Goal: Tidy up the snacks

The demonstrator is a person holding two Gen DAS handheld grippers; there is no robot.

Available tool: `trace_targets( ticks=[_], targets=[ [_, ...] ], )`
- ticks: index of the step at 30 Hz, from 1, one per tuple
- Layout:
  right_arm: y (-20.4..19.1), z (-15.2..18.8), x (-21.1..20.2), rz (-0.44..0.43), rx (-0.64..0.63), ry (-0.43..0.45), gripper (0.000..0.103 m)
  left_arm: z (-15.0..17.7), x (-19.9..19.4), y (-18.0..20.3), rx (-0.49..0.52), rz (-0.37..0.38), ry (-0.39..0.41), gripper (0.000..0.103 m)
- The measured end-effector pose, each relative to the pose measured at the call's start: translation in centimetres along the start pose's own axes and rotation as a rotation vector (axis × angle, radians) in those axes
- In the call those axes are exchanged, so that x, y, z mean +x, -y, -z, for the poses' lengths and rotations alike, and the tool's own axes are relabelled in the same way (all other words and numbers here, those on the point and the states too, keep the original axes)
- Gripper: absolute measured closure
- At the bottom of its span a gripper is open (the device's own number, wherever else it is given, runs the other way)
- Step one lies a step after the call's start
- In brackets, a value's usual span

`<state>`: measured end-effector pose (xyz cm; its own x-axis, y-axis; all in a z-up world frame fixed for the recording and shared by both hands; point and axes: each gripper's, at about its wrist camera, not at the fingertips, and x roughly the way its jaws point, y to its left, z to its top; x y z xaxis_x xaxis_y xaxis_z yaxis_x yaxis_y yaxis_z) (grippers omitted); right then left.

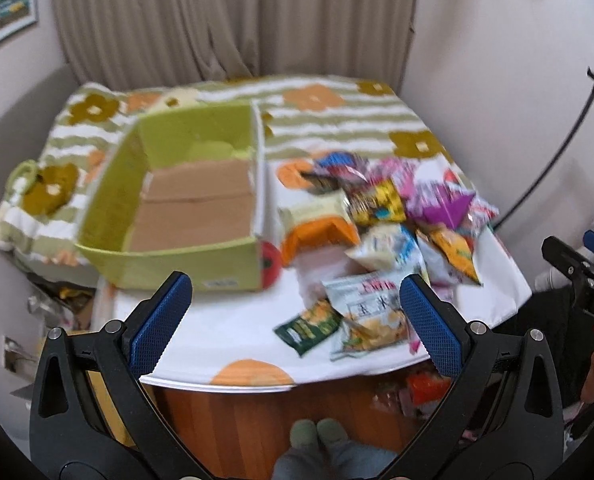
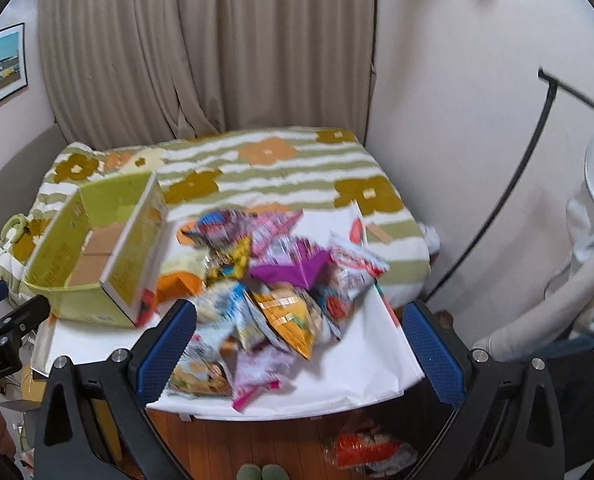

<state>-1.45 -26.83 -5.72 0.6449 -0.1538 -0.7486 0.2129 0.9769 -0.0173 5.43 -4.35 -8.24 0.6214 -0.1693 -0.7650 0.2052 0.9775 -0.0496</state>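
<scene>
Left gripper (image 1: 296,304), right gripper (image 2: 300,330): blue-padded fingers wide, empty. Green cardboard box (image 1: 185,184): bare brown base. Heap of colourful snack packets (image 1: 381,216) beside it.

White table (image 1: 225,344): green box (image 1: 185,268), snack packets (image 1: 381,216).

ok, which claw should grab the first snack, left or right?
Right, probably. The right claw is open just above the snack pile. The left claw is open too, but sits between box and pile, over only the nearest bags; better for steadying the box.
</scene>
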Motion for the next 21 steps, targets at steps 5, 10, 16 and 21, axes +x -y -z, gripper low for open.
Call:
trace_targets(
  ticks=[5,10,16,21],
  targets=[
    [1.5,2.7,3.6,-0.076,0.036,-0.096,0.0,1.6,4.2,1.9,0.003,0.061,-0.073,0.0],
    [1.8,5.5,7.7,-0.154,0.026,-0.168,0.0,2.8,8.4,3.6,-0.021,0.086,-0.129,0.0],
    [1.4,7.9,12.1,-0.246,-0.024,-0.213,0.0,3.8,13.0,5.6,-0.034,0.127,-0.207,0.007],
    [0.7,9.3,14.6,-0.304,-0.026,-0.244,0.0,4.5,15.6,6.5,-0.038,0.131,-0.251,0.012]
  ],
)
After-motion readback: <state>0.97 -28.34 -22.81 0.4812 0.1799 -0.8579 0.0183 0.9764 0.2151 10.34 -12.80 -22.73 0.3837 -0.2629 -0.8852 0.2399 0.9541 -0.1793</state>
